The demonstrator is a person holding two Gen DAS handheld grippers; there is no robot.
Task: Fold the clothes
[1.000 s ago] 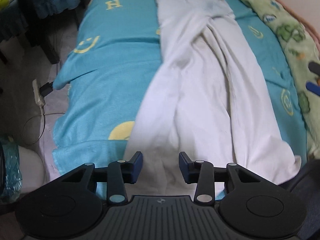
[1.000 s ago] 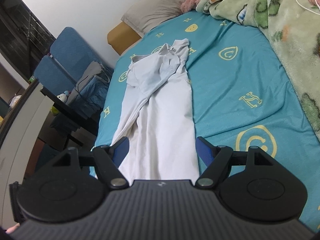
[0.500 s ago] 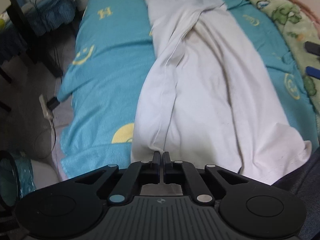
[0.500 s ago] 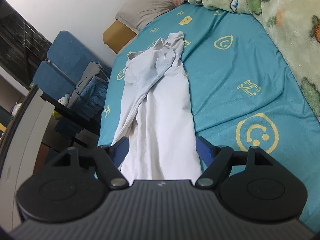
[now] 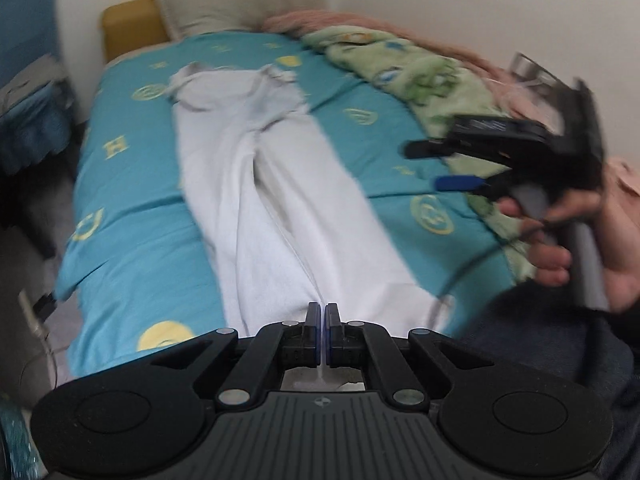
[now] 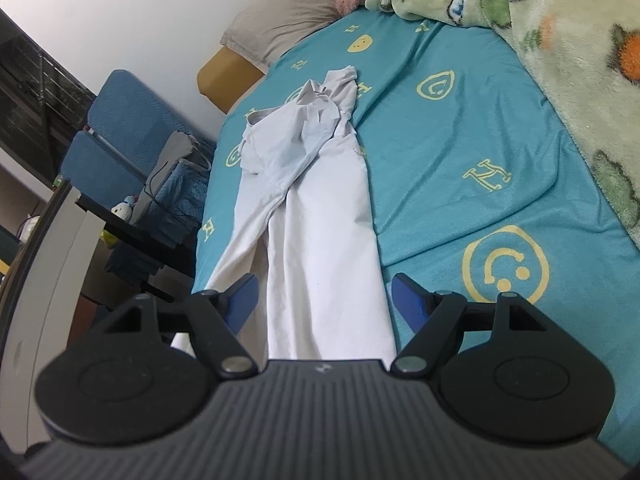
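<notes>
Far left, off the bed: a blue fabric chair [image 6: 120,136] beside a dark desk edge. Next right, one long white cotton garment [image 5: 280,200], already narrowed lengthwise, laid down the middle of the turquoise printed bedsheet [image 5: 132,208], collar end far, hem near. At the near hem, left gripper [image 5: 321,330] pinched shut on the white cloth, a thin edge caught between the blue pads. Further right, right gripper [image 6: 322,300] hovering above the hem's right part, fingers spread wide, nothing between them; also visible in the left view, held in a bare hand [image 5: 576,236].

Step in hand, judging by this: securing the two hem corners before folding the garment end to end. Next move likely calls for lowering and closing the right gripper on the hem's right corner, then carrying both corners toward the collar together.

Count: one garment, two grippers, one grey pillow [image 6: 296,4], one green fleece blanket [image 6: 568,52] at far right.
</notes>
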